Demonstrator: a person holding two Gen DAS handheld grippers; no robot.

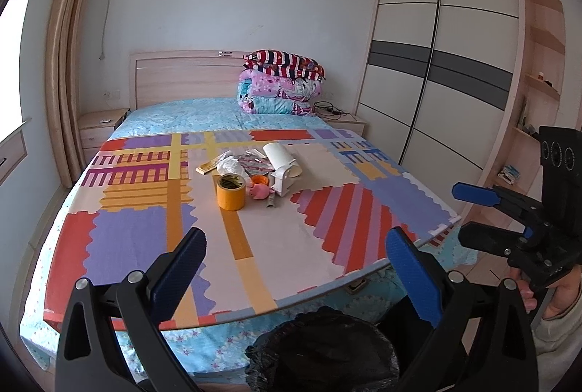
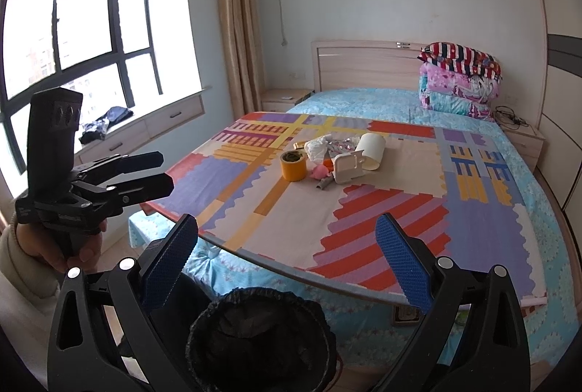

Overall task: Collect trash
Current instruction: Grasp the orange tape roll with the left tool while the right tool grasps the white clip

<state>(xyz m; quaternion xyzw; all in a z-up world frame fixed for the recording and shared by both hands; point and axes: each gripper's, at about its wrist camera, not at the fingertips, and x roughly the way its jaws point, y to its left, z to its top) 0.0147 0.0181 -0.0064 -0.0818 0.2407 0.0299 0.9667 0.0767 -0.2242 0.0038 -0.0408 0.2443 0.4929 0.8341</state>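
Note:
A heap of trash lies mid-way up a colourful mat (image 1: 145, 228) on the bed: an orange tape roll (image 1: 230, 192) (image 2: 293, 165), a crumpled white plastic bag (image 1: 230, 166) (image 2: 317, 147), a white paper cup (image 1: 282, 157) (image 2: 371, 151), a white box (image 1: 282, 180) (image 2: 348, 167), a small pink toy (image 1: 259, 191) (image 2: 320, 171), foil wrappers (image 1: 254, 162). A bin with a black liner (image 1: 323, 352) (image 2: 260, 341) stands at the bed's foot, below both grippers. My left gripper (image 1: 296, 254) (image 2: 167, 170) is open and empty. My right gripper (image 2: 287, 246) (image 1: 463, 212) is open and empty.
Folded quilts (image 1: 283, 83) sit at the headboard. A wardrobe (image 1: 436, 72) stands at the right, bedside tables (image 1: 98, 128) at either side, a window bench (image 2: 145, 126) at the left.

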